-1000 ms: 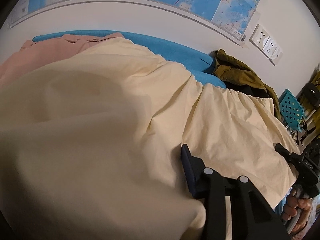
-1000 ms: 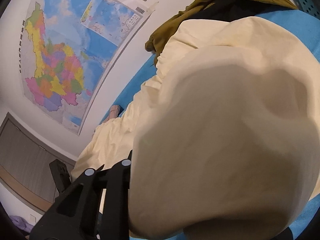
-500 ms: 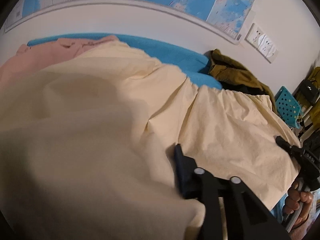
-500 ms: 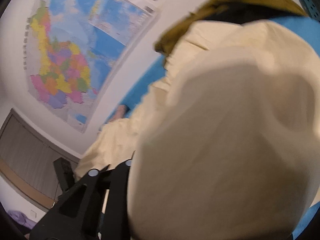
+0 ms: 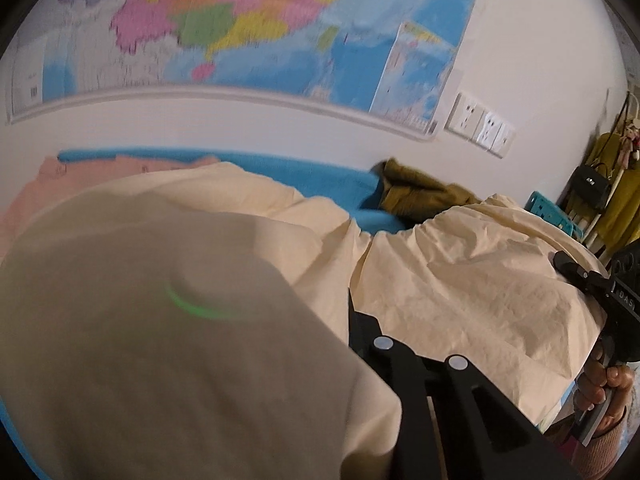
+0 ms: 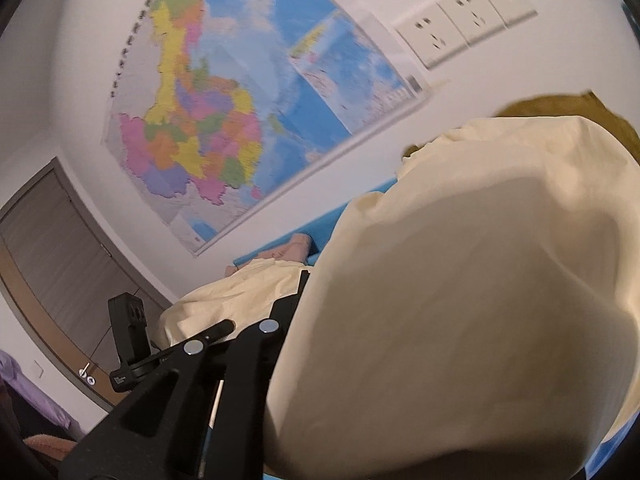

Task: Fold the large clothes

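Observation:
A large cream garment (image 5: 460, 288) lies spread over a blue surface (image 5: 328, 176). In the left wrist view its near edge drapes over my left gripper (image 5: 340, 312). Those jaws are closing with the cloth between them; one black finger (image 5: 354, 320) shows and the other is under fabric. At the right edge my right gripper (image 5: 592, 284) holds the same hem, with a person's hand (image 5: 600, 388) below it. In the right wrist view the cream garment (image 6: 460, 300) bulges up over my right gripper (image 6: 320, 280), which is shut on it. My left gripper (image 6: 128, 336) is at the far end.
A pink garment (image 5: 80, 176) and an olive one (image 5: 416, 196) lie at the back of the blue surface. On the wall hang a map (image 5: 280, 20) and sockets (image 5: 480, 124). A teal crate (image 5: 548, 208) and hanging bags are at the right, a grey door (image 6: 52, 248) at the left.
Both grippers have risen with the cream hem in them, lifting the cloth off the surface. Both views now show far more wall and map. The right view has rolled.

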The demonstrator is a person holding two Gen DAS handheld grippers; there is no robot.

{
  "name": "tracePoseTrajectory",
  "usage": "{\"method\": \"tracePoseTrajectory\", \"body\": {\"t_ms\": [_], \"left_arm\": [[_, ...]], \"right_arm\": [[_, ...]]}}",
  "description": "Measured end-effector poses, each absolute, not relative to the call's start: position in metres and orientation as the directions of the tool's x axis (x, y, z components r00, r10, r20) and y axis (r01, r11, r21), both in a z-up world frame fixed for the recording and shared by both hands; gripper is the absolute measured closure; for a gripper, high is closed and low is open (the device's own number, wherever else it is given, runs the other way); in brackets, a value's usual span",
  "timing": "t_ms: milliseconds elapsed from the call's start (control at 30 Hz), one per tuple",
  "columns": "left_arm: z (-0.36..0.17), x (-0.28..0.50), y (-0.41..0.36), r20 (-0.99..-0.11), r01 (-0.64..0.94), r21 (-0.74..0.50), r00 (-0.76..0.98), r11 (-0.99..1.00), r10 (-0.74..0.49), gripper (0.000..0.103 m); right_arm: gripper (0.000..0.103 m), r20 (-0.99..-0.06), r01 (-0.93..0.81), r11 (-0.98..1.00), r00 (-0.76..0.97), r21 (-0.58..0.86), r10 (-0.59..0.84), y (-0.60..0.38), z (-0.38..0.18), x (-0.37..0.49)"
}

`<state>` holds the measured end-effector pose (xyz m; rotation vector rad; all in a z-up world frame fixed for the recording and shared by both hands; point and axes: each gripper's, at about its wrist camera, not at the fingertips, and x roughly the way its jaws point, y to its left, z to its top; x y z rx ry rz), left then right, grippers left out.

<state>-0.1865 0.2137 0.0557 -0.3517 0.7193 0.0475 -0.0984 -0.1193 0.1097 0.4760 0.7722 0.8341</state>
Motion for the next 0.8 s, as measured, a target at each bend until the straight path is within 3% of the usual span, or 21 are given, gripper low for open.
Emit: {"method": "tracePoseTrajectory", "body": {"t_ms": [467,800], "left_arm": [[0.118,-0.191,0.250,-0.548,-0.168,-0.262,0.837,0.950,-0.002,0.089],[0.160,-0.192,0.305,-0.486,-0.262,-0.199,0.863,0.944,0.137,0.089]], "right_arm": [[0.090,-0.309,-0.601,0.516,0.419,0.610,0.854,-0.072,0.171,-0.077],[0.090,-0.239,-0.684,0.425,0.354,0.593,0.904,-0.003,0.201,-0.050]]}}
